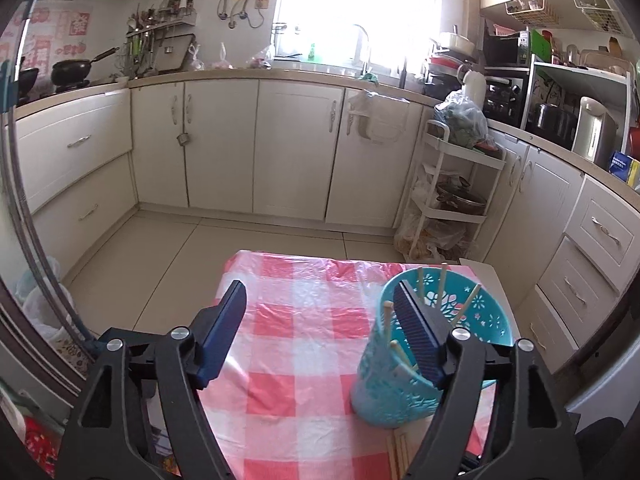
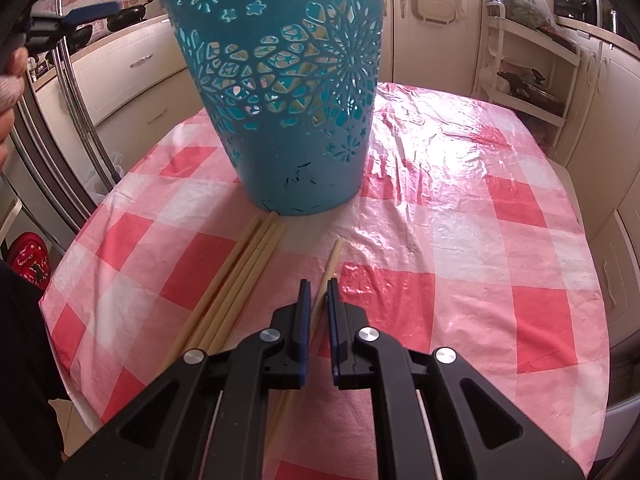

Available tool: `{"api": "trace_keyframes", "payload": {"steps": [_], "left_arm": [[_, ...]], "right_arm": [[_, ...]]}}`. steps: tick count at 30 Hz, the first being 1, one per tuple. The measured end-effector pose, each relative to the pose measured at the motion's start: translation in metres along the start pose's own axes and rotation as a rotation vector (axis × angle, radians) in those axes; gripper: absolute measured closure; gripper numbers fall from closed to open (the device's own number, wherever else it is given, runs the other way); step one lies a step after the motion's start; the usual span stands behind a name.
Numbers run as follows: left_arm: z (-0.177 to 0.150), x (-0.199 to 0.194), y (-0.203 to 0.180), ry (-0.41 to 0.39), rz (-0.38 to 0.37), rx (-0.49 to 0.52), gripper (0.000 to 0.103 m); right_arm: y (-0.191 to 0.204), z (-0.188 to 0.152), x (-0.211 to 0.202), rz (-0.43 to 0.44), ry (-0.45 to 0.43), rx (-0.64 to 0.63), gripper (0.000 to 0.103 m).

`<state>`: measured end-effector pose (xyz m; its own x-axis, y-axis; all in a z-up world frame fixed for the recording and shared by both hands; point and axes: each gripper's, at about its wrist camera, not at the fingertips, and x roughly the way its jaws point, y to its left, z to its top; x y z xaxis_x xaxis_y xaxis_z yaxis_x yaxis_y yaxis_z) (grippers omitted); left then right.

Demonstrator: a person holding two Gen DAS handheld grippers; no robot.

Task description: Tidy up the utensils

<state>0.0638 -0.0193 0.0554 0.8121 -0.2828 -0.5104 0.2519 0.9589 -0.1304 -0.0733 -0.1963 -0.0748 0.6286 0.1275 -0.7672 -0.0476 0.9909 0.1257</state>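
A teal perforated basket [image 2: 288, 92] stands upright on the pink checked tablecloth [image 2: 460, 220]. It holds several wooden chopsticks [image 1: 440, 292] that lean on its rim. Several loose chopsticks [image 2: 236, 280] lie bundled on the cloth in front of the basket. A single chopstick [image 2: 330, 264] lies apart to their right. My right gripper [image 2: 319, 284] is low over the cloth, its jaws nearly closed around that single chopstick. My left gripper [image 1: 320, 292] is open and empty above the table, its right finger [image 1: 416, 328] in front of the basket [image 1: 400, 384].
The table sits in a kitchen with cream cabinets [image 1: 296, 148] all around. A white trolley [image 1: 452, 192] with bags and a pot stands beyond the table's far right corner. A person's hand [image 2: 10, 76] shows at the left edge of the right wrist view.
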Motion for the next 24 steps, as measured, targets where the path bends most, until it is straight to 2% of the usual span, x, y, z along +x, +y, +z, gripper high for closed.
{"api": "trace_keyframes", "payload": {"steps": [3,6,9,13,19,24], "left_arm": [[-0.014,-0.006,0.026,0.002,0.036,-0.047,0.024],[-0.027,0.004,0.05,0.053,0.076,-0.113,0.024],[-0.031,0.004,0.065,0.065,0.074,-0.167,0.024],[-0.032,0.002,0.06,0.043,0.092,-0.128,0.024],[-0.034,0.002,0.047,0.049,0.094,-0.076,0.024],[-0.037,0.008,0.045,0.078,0.1,-0.078,0.024]], "right_arm": [[0.003,-0.001,0.0,-0.013,-0.004,-0.015,0.094],[0.005,-0.001,-0.001,-0.014,0.005,-0.032,0.095],[0.004,-0.002,-0.003,-0.007,0.018,-0.037,0.095],[0.004,0.0,-0.001,-0.016,0.027,-0.031,0.095],[0.004,0.0,-0.003,-0.008,0.046,-0.036,0.095],[0.006,0.002,0.0,-0.015,0.05,-0.042,0.095]]}}
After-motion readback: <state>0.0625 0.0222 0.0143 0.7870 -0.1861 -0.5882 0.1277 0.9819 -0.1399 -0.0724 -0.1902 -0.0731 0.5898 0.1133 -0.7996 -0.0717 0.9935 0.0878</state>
